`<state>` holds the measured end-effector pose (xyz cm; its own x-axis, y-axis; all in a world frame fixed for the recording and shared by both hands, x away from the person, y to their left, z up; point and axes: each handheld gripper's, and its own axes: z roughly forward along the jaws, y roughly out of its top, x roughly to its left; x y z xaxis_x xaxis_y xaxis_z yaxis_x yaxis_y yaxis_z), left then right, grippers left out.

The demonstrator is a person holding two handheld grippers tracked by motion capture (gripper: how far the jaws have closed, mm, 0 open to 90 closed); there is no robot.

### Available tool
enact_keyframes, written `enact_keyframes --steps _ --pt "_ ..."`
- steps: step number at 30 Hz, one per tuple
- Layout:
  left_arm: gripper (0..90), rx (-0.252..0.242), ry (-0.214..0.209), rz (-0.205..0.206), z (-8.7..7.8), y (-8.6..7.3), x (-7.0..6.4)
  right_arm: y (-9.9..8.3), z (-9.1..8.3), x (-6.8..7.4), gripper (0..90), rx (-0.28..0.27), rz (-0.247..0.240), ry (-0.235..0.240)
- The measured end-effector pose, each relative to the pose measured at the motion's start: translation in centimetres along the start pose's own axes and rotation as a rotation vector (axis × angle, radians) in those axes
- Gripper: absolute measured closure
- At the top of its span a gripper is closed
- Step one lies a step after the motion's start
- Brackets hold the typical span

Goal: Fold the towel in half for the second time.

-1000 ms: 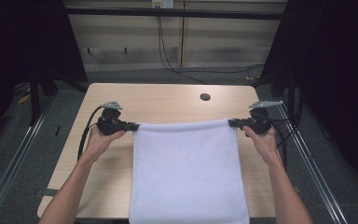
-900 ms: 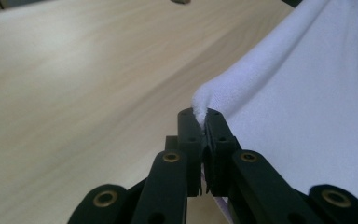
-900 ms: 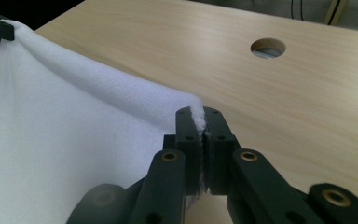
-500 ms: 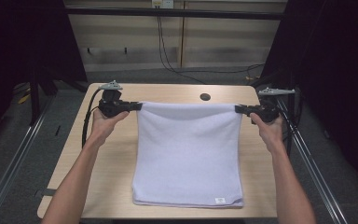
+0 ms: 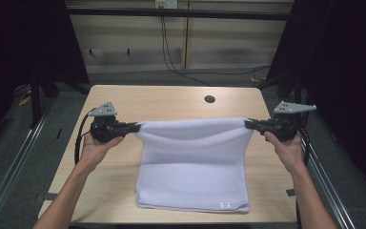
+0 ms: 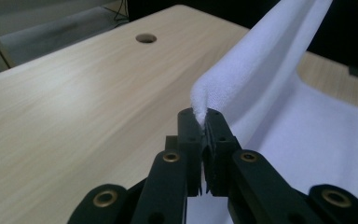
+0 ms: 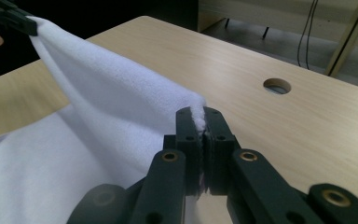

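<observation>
The person holds a white towel (image 5: 193, 167) by its two far corners, one corner in each gripper. The left gripper (image 5: 132, 127) has its jaws closed on the left corner, and in the left gripper view the cloth (image 6: 261, 79) comes out from between the black jaws and runs away to the other hand. The right gripper (image 5: 249, 124) is closed on the right corner in the same way; the right gripper view shows the terry edge (image 7: 121, 88) pinched tight.

The held edge hangs a little above the wooden table (image 5: 171, 98) and sags in the middle, so it is not stretched. It runs left to right, across the table. The near part of the towel lies flat on the table, with a small label (image 5: 225, 205) at the near right corner. So the lying part is toward the person from both grippers, and both hands are equally far from it. I judge the next move is to bring the held edge toward the near edge for a fold.
</observation>
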<state>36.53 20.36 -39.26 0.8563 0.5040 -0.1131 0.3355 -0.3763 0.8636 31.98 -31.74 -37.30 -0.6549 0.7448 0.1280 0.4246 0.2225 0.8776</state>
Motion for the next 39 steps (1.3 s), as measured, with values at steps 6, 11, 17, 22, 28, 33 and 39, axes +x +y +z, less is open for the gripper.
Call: enact_keyframes --steps 6,11,17,22,28,33,39 --pt "87.0 0.002 -0.035 -0.009 -1.5 -2.5 -2.1 -3.1 -1.8 2.2 86.6 0.025 -0.009 0.051" --pt "86.9 0.038 -0.077 -0.008 -2.1 -4.7 -4.4 -5.2 -2.7 4.4 86.5 0.072 -0.024 0.079" --pt "86.6 0.141 -0.143 -0.04 -2.0 -9.4 -6.8 -9.9 -3.7 7.0 84.2 0.151 -0.011 0.116" --pt "85.5 0.279 -0.166 0.002 -1.4 -11.7 -9.4 -13.5 -4.0 8.7 73.7 0.286 0.006 0.143" --pt "79.3 0.311 -0.2 -0.022 -1.5 -12.0 -8.9 -15.9 -4.8 9.3 68.2 0.337 0.048 0.165" --pt "71.0 0.302 -0.213 -0.025 -1.7 -12.0 -8.9 -16.3 -4.9 9.1 64.0 0.339 0.079 0.165" --pt "54.0 0.151 -0.099 -0.082 -2.5 -9.4 -7.2 -13.7 -6.1 8.3 55.5 0.153 0.09 0.085"
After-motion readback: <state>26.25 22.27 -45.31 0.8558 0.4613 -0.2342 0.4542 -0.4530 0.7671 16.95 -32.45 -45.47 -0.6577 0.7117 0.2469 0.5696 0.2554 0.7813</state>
